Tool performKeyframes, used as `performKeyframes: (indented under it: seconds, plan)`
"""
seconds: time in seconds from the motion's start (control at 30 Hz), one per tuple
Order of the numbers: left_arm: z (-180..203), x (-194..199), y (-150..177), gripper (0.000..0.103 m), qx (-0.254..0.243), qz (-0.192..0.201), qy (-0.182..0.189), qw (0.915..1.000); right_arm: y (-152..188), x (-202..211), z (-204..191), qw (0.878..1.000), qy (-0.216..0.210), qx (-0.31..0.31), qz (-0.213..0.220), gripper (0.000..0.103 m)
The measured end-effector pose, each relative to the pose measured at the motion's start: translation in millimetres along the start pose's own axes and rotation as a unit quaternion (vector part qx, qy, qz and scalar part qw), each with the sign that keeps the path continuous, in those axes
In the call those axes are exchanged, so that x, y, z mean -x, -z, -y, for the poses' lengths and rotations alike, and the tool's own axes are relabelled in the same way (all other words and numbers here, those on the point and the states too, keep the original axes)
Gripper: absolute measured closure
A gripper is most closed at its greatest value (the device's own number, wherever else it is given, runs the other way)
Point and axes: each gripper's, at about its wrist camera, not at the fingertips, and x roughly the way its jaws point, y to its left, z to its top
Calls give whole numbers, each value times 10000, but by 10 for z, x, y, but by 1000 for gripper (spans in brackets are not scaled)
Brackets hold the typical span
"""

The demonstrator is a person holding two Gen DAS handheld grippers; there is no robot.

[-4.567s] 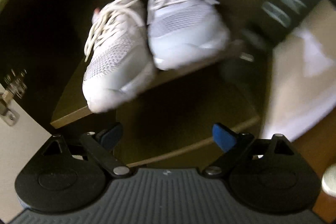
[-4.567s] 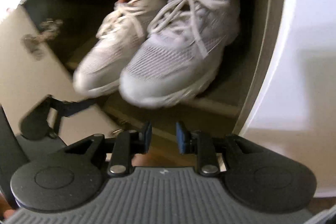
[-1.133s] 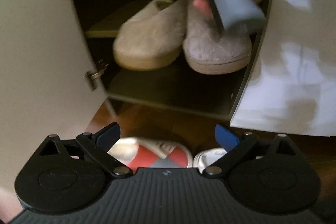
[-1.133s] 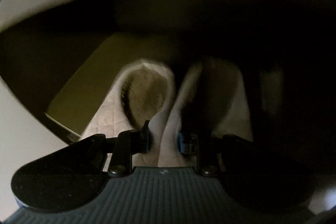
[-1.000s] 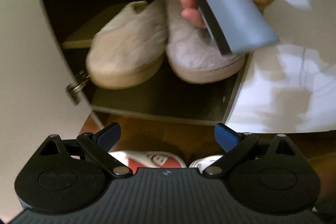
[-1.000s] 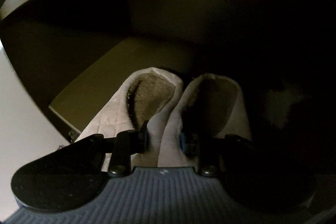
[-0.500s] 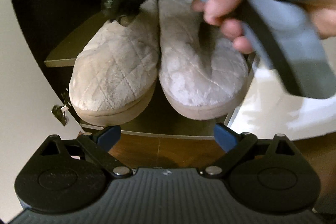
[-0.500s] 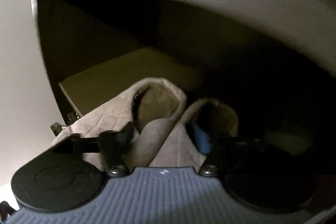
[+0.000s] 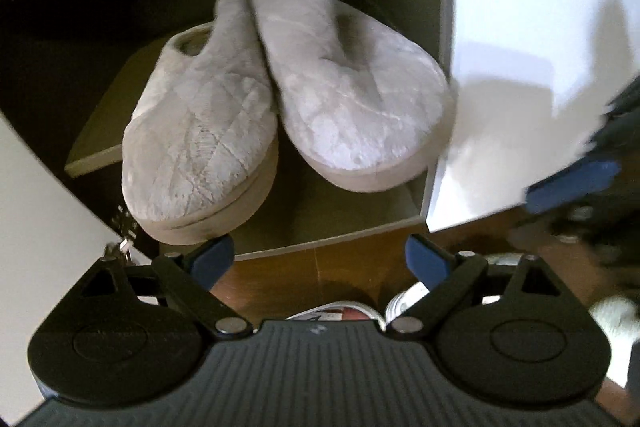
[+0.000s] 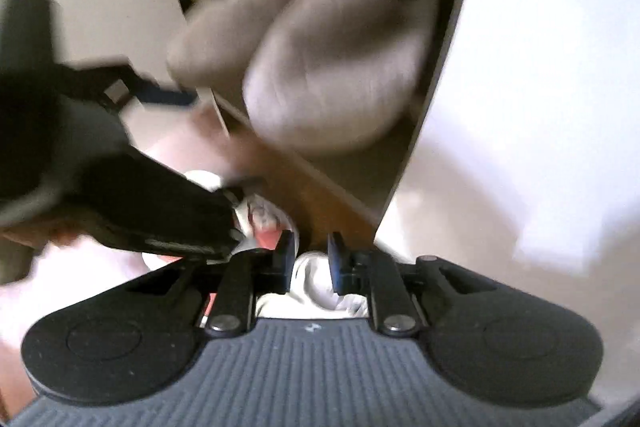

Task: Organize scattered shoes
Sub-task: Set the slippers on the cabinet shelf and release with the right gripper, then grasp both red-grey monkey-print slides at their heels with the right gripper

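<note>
Two beige quilted slippers (image 9: 200, 143) (image 9: 352, 99) sit side by side on a cabinet shelf (image 9: 352, 223), toes toward me; they also show blurred in the right wrist view (image 10: 320, 83). My left gripper (image 9: 318, 261) is open and empty just below the shelf's front edge. My right gripper (image 10: 308, 261) is pulled back out of the cabinet, jaws nearly closed and holding nothing, above a white shoe (image 10: 316, 287) on the floor. A white and red sneaker (image 9: 340, 311) lies on the floor under my left gripper.
An open cabinet door (image 9: 36, 219) stands at the left with a metal hinge (image 9: 122, 231). A white cabinet panel (image 9: 520, 67) is at the right. The floor (image 9: 320, 275) is brown wood. The left gripper's body (image 10: 100, 167) fills the left of the right wrist view.
My right gripper has let go of the slippers and drawn back out of the cabinet and downward. The slippers now rest on the shelf. My left gripper stays open.
</note>
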Motion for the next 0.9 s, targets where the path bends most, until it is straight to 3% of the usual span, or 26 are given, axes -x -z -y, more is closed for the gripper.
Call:
performKeyframes:
  seconds: [0.47, 0.7, 0.9]
  plan:
    - [-118, -219, -259, 10, -591, 116, 120, 9981, -645, -152, -41, 9957, 278, -646, 607, 89]
    - [-332, -440, -391, 10, -455, 85, -15, 9989, -882, -236, -3, 9949, 285, -670, 695, 89]
    - [-252, -468, -399, 10, -247, 100, -107, 9996, -871, -214, -18, 9965, 248, -470, 644, 89]
